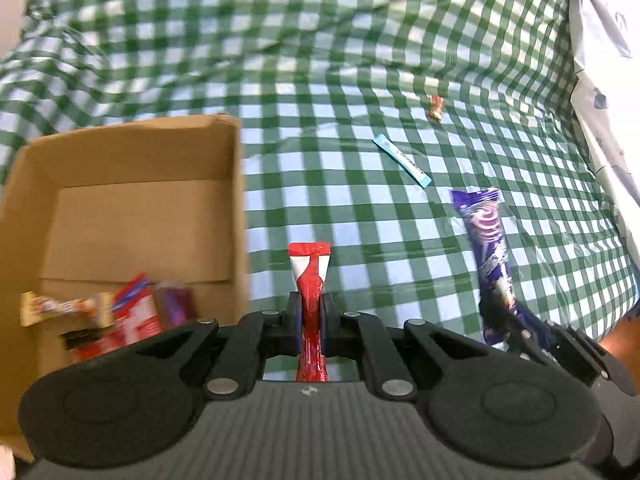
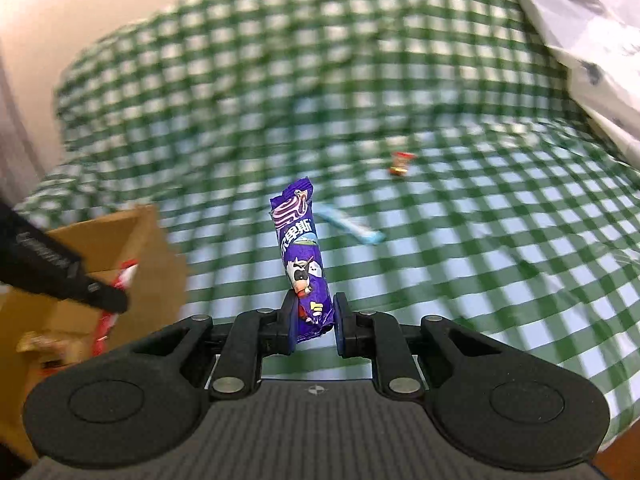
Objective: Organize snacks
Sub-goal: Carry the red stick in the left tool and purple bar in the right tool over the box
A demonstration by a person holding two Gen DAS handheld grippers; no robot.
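My left gripper [image 1: 311,316] is shut on a thin red and white snack packet [image 1: 309,276], held above the green checked cloth just right of the cardboard box [image 1: 132,204]. Several snacks [image 1: 120,316] lie in the box's near corner. My right gripper [image 2: 313,320] is shut on a purple snack bar with a cow picture [image 2: 301,248], lifted off the cloth. That purple bar [image 1: 489,248] and the right gripper [image 1: 516,328] also show at the right of the left wrist view. A blue stick packet [image 1: 402,161] [image 2: 352,226] and a small red and gold candy [image 1: 436,107] [image 2: 400,163] lie on the cloth.
The checked cloth [image 1: 360,60] is wrinkled and covers a soft surface. A white patterned fabric [image 1: 600,80] [image 2: 580,20] lies along the right side. The box [image 2: 120,232] stands at the left in the right wrist view, with the left gripper's black body [image 2: 52,272] in front of it.
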